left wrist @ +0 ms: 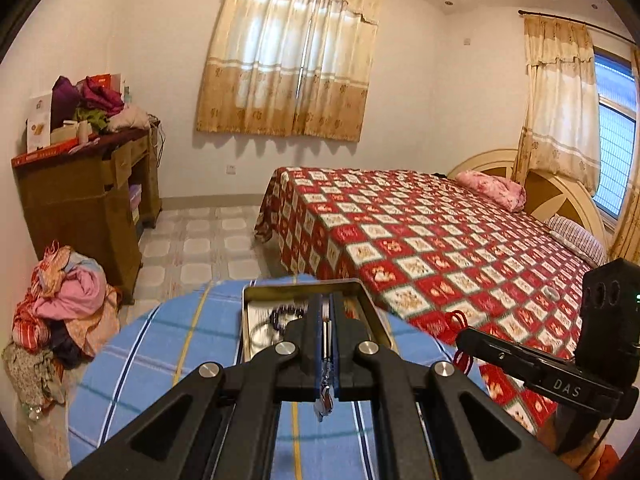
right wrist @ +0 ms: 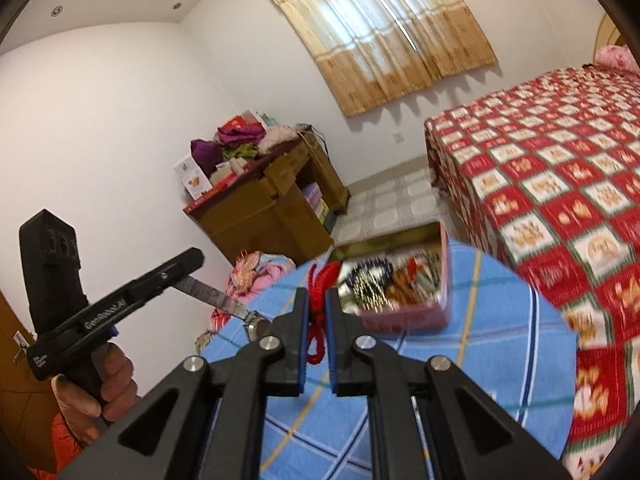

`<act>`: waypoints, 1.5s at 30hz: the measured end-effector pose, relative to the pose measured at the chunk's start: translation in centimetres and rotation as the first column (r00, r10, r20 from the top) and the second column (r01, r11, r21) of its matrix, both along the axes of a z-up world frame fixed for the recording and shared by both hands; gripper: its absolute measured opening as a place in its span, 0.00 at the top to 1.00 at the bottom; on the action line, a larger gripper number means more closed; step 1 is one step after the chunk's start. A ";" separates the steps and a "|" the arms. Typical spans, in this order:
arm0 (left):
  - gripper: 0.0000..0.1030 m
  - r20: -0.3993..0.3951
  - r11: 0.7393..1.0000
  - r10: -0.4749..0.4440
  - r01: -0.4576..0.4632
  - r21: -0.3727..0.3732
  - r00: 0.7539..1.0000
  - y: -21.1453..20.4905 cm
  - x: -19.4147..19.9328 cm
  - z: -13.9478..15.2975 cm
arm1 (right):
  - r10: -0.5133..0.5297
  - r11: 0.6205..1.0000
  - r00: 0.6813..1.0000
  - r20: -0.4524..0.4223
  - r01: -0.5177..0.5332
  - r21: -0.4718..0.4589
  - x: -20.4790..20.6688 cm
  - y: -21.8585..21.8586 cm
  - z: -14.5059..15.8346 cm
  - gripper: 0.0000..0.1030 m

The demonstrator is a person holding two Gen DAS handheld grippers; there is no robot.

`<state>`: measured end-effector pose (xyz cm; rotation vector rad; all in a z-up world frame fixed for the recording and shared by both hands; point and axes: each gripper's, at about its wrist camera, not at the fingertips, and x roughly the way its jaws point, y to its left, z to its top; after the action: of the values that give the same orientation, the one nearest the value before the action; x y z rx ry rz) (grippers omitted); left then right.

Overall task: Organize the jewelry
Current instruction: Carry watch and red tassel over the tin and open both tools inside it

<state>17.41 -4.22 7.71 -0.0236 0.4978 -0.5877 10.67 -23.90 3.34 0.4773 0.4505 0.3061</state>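
The open tin of jewelry sits on a round table under a blue plaid cloth, just beside a bed with a red-and-white checked cover. The left gripper has its fingers pinched shut on a thin silvery metal band, held up over the table, while the right gripper clamps a red cord narrowly between its fingers. Past the table stand a cluttered wooden dresser, a heap of clothes on the tiled floor, and curtained windows.

Two grippers, one tin, one bed, two curtains.
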 end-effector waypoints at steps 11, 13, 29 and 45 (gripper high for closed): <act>0.98 -0.003 0.999 0.000 0.000 0.051 1.000 -3.3 5.4 -1.3 | -0.026 1.000 0.999 0.034 0.027 -0.011 5.4 -0.3 1.0 0.89; 0.98 -0.015 0.998 0.003 -0.002 0.058 1.000 -3.7 6.4 -2.1 | -0.034 0.999 0.999 0.026 0.034 -0.013 6.5 -0.4 0.5 0.89; 0.98 -0.094 0.990 0.044 -0.031 0.138 0.995 -6.1 11.9 -7.1 | -0.101 0.995 0.986 -0.135 0.102 -0.004 12.3 -1.2 -6.0 0.89; 0.98 -0.159 0.968 0.137 -0.098 0.230 0.978 -6.8 14.4 -11.8 | -0.166 0.984 0.965 -0.203 0.148 -0.100 14.2 -0.8 -9.7 0.89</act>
<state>31.84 -11.06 -4.14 0.1074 0.7243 -0.4123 24.89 -24.68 -6.41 0.4623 0.6258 0.0825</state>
